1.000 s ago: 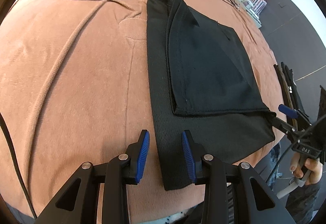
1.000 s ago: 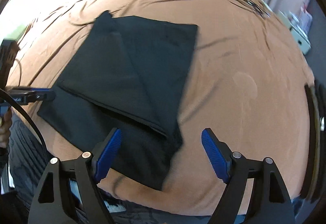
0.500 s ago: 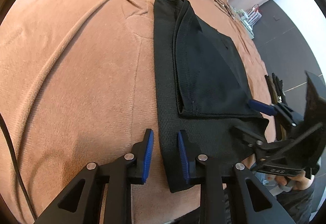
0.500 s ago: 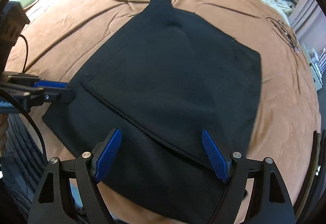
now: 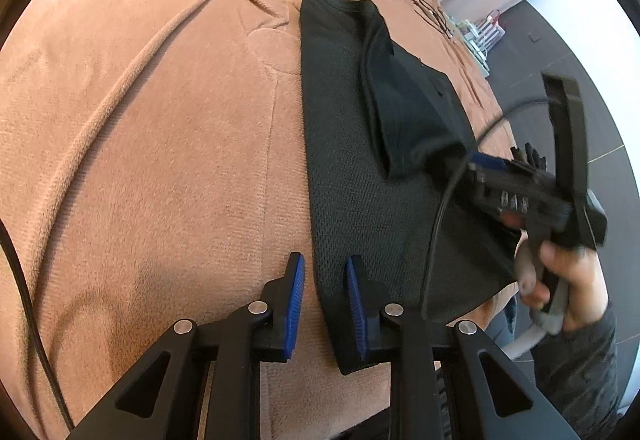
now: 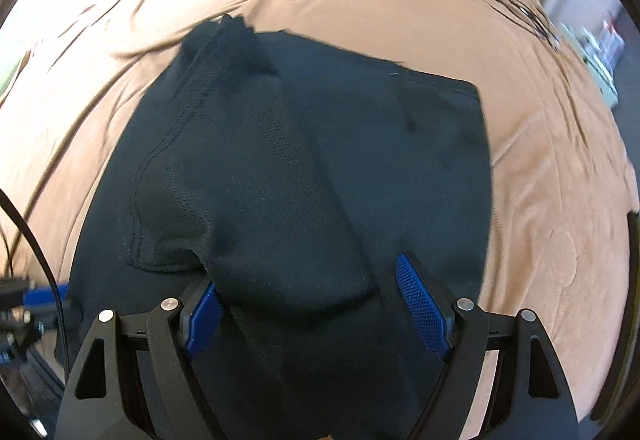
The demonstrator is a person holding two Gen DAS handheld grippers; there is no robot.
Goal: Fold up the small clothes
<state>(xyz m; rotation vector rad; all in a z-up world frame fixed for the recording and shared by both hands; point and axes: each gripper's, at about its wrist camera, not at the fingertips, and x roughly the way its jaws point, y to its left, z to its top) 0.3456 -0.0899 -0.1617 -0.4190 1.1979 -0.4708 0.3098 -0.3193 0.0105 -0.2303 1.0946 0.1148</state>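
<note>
Brown bedspread (image 5: pixel 160 160); right tool (image 6: pixel 316 304), apart, now under lifted black garment (image 6: pixel 320 160) fold; left tool (image 5: pixel 324 304) narrowed, apart.

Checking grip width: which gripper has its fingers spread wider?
The right gripper: its blue pads stand far apart around a bunched fold of the black garment, while the left gripper shows only a narrow gap.

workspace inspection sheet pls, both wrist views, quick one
surface: brown blanket, creased, covering a bed.
job's things: black garment partly folded, upper layer bunched up near the right gripper.
clutter: thin dark tangle on the far blanket; what it is, cannot tell.
grippers: left gripper open astride the garment's near edge; right gripper open over the raised fold.
cables: black cable at left.
surroundings: small rack, dark tiled floor.
</note>
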